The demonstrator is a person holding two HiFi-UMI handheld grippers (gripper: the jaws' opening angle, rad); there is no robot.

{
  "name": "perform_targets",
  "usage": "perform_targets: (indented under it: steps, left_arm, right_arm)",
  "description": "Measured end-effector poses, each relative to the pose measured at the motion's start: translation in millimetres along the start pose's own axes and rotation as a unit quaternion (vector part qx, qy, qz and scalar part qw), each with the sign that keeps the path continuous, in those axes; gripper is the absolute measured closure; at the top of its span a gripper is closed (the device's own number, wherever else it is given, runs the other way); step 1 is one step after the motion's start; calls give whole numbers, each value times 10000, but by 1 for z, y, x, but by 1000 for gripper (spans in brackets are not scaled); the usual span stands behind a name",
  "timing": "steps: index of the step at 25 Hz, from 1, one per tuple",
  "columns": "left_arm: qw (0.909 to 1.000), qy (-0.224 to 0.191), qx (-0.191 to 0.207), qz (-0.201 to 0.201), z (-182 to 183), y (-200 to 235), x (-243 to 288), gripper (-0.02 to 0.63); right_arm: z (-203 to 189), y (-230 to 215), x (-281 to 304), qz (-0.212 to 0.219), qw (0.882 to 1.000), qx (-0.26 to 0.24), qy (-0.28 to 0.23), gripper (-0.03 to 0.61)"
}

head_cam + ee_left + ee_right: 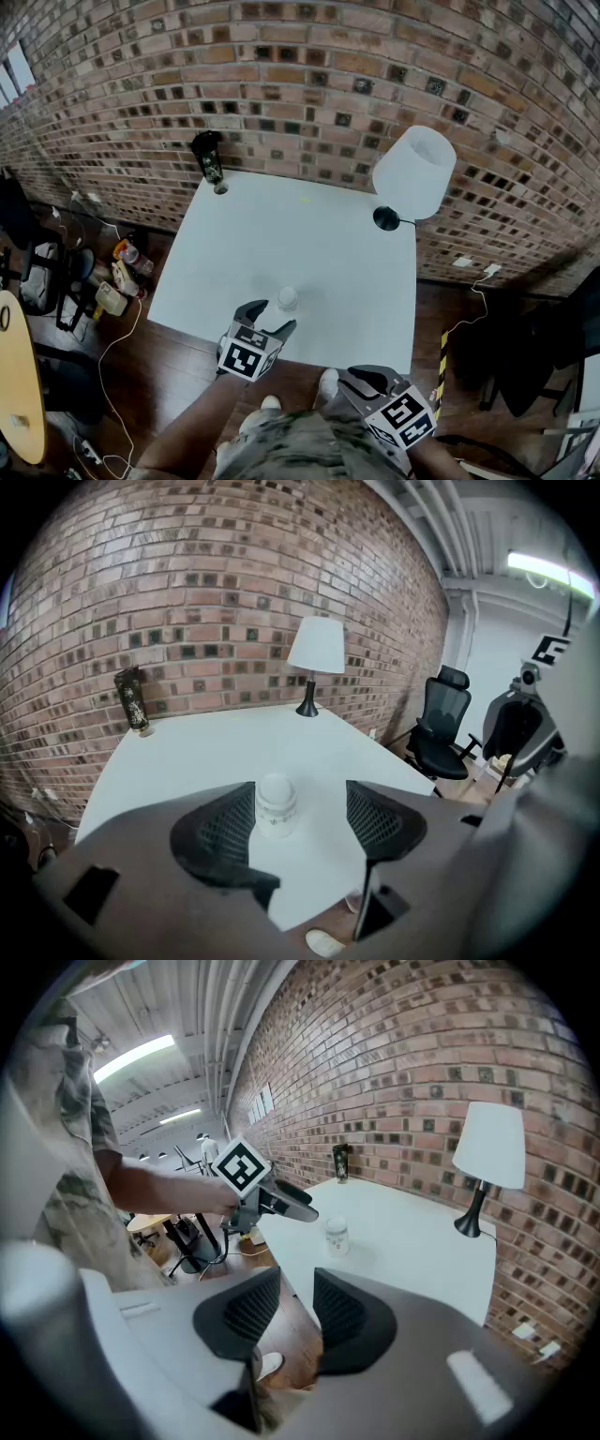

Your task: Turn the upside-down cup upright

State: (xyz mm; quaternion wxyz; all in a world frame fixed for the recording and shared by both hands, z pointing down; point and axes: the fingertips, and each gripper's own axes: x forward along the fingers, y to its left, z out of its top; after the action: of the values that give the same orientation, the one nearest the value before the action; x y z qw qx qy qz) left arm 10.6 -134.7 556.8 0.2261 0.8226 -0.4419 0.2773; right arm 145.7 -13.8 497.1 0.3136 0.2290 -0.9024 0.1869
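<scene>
Left gripper [300, 808] spread, cup [277, 805] between — clear only in its own view; right gripper [295, 1297] narrowly parted, empty.

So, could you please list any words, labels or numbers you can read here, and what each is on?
No text here is readable.
On the cup: a faint patterned band, too small to read.
On the dark container by the wall: pale markings, too blurred to read.
On the left gripper and right gripper: black-and-white square markers only, no letters or digits.
</scene>
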Motion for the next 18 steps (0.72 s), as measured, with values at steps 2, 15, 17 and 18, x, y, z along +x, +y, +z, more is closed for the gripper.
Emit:
perform_targets:
  steps: [2, 15, 17, 18]
  left_arm:
    - [9995, 262, 63, 147, 3, 6, 25, 301]
    - [9800, 1825, 540, 578, -20, 29, 108, 282]
    - [9794, 1866, 552, 544, -20, 30, 110, 314]
    - [9800, 1846, 537, 507, -21, 29, 111, 334]
  right_arm:
    - [0, -23, 1, 100, 9999, -66, 49, 468]
    - [-5, -106, 8, 399, 9990, -61, 173, 469]
    - [2, -111, 9, 303, 9994, 107, 89, 471]
    - [3, -111, 10, 279, 9995, 149, 80, 472]
